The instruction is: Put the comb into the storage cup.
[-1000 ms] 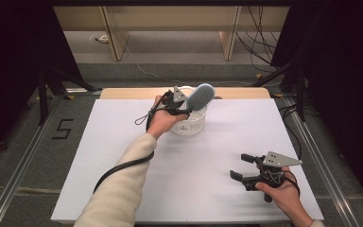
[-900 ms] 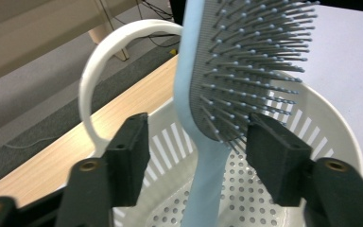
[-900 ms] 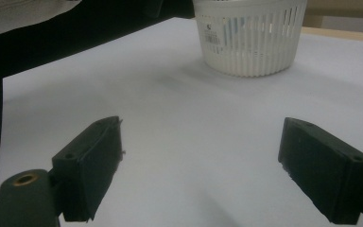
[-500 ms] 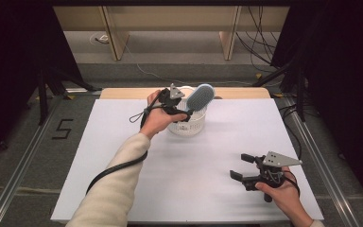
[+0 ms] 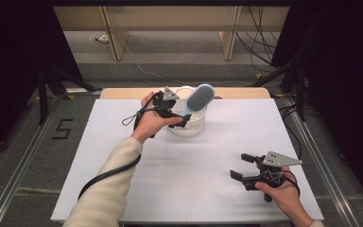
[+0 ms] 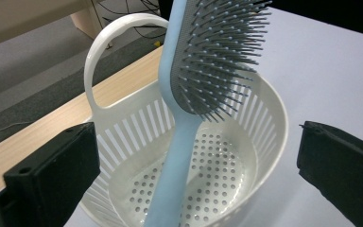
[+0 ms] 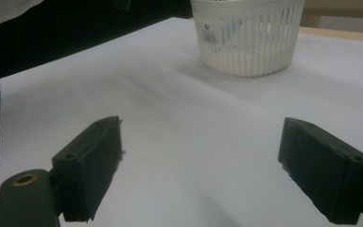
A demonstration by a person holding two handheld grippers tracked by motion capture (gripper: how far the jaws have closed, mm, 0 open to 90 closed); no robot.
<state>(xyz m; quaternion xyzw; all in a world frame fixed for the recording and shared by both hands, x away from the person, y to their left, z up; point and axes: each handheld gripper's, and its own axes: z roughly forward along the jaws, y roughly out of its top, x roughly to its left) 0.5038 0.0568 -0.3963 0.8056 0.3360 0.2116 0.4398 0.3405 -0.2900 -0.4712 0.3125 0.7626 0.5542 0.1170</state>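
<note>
My left gripper (image 5: pixel 182 115) has just been spreading its jaws wide off the hairbrush (image 6: pixel 189 94), which stands propped handle-down in the white basket (image 6: pixel 264 109) near the table's far edge (top-heavy, I judge), so a brush from my retreating jaws could topple both.

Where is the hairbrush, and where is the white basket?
hairbrush (image 6: pixel 217 56), left gripper view, on its grey bristle pad.
white basket (image 7: pixel 246 47), right gripper view, on its slatted side wall.

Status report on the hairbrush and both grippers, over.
Left gripper open, jaws just spread clear of hairbrush. Hairbrush stands handle-down in white basket, leaning on rim. Right gripper open, nothing between jaws, apart from basket. Nothing in the way.
</note>
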